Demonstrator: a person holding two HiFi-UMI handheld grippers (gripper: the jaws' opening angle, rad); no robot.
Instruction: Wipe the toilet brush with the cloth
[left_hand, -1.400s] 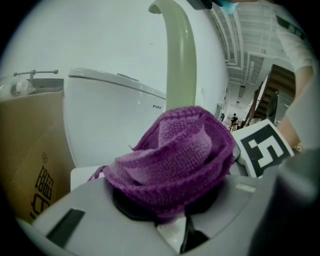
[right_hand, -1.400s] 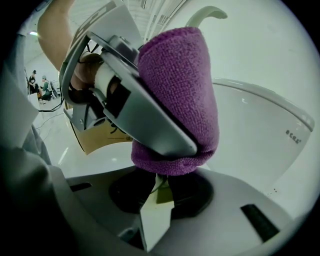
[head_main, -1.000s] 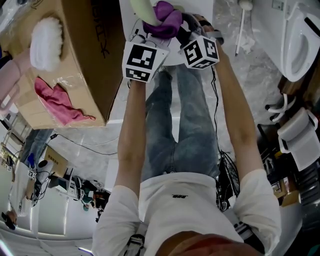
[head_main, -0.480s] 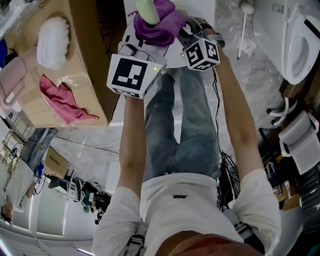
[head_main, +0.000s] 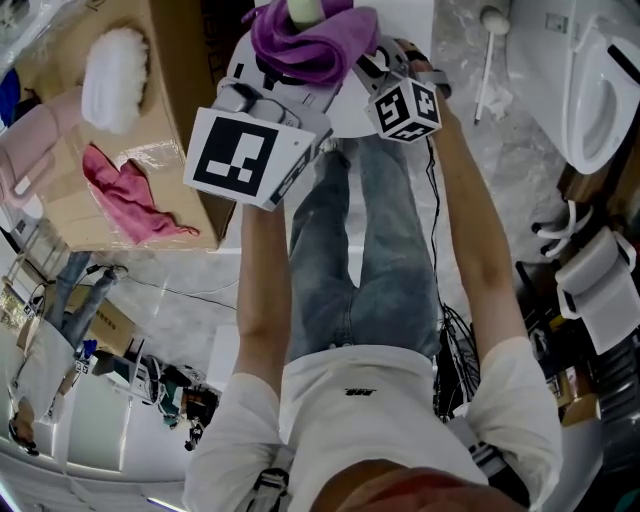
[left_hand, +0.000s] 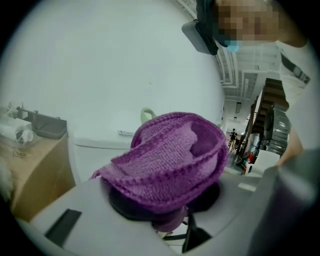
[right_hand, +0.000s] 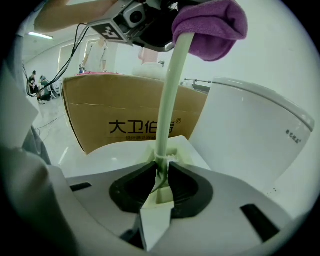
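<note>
The toilet brush's pale green handle (right_hand: 172, 95) stands upright, and my right gripper (right_hand: 161, 175) is shut on its lower part. A purple knitted cloth (head_main: 315, 40) is bunched round the handle's top end (head_main: 303, 10). My left gripper (head_main: 295, 72) is up there, with its marker cube below it in the head view. Its jaws have just been opening, and the cloth (left_hand: 170, 155) still sits between them, caught at its lower fold (left_hand: 167, 220). The handle tip (left_hand: 146, 115) peeks out behind the cloth. My right gripper (head_main: 365, 62) is close beside the left one.
A cardboard box (head_main: 185, 110) at the left holds a white fluffy pad (head_main: 115, 75) and a pink rag (head_main: 125, 195). A white toilet (right_hand: 250, 135) stands just right of the brush. Another toilet (head_main: 600, 80) and a second brush (head_main: 485, 50) are at the far right.
My left gripper has risen along the handle with the purple cloth, so its cube now looks larger. The cloth has spread wider. The right gripper has stayed put.
</note>
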